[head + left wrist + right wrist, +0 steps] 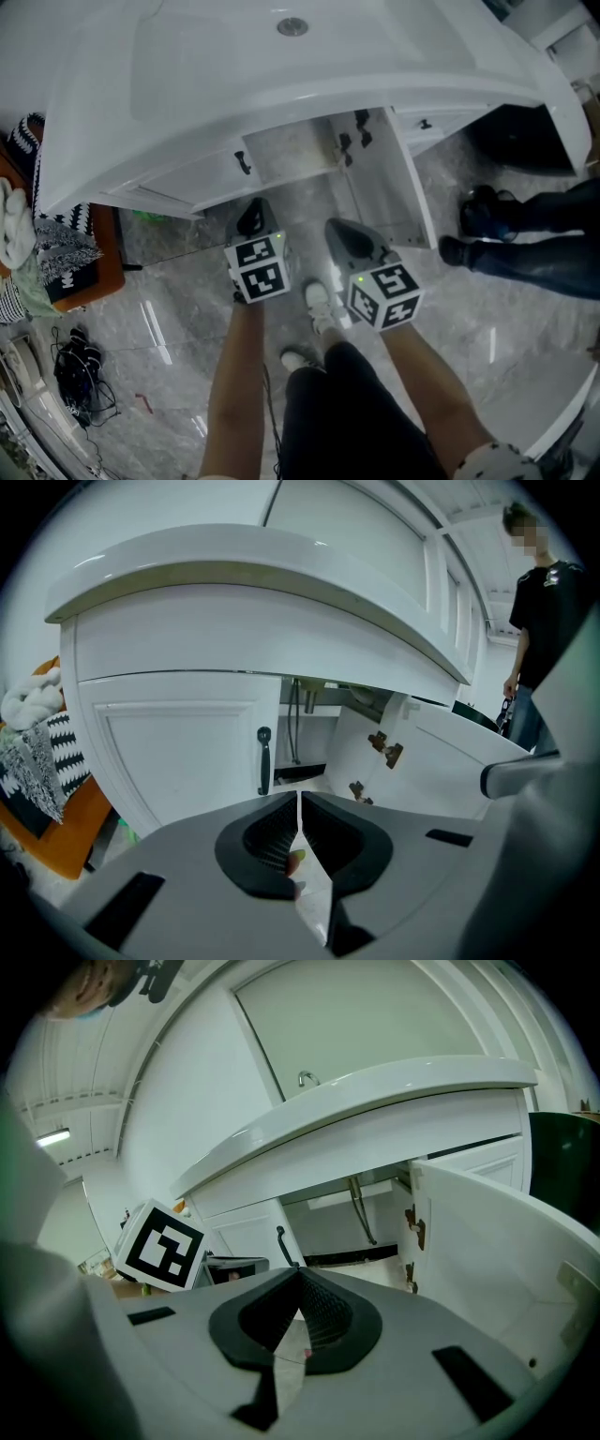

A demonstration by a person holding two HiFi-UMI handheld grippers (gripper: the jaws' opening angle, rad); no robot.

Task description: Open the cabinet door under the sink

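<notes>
The white vanity (281, 94) carries a sink with a drain (292, 26). Its right cabinet door (389, 183) stands swung open, showing the pipe (293, 719) inside; that door (422, 761) bears two hinges on its inner face and also fills the right side of the right gripper view (497, 1241). The left door (178, 752) is closed, with a black handle (264, 759). My left gripper (299, 799) is shut with nothing in it, a short way in front of that handle (243, 162). My right gripper (300, 1274) is shut and empty, in front of the open compartment.
An orange seat with black-and-white cloth (80, 258) stands at the left. A bystander's dark-trousered legs and shoes (525, 248) are at the right of the vanity. Cables (80, 370) lie on the glossy marble floor. My own white shoes (319, 305) are between the grippers.
</notes>
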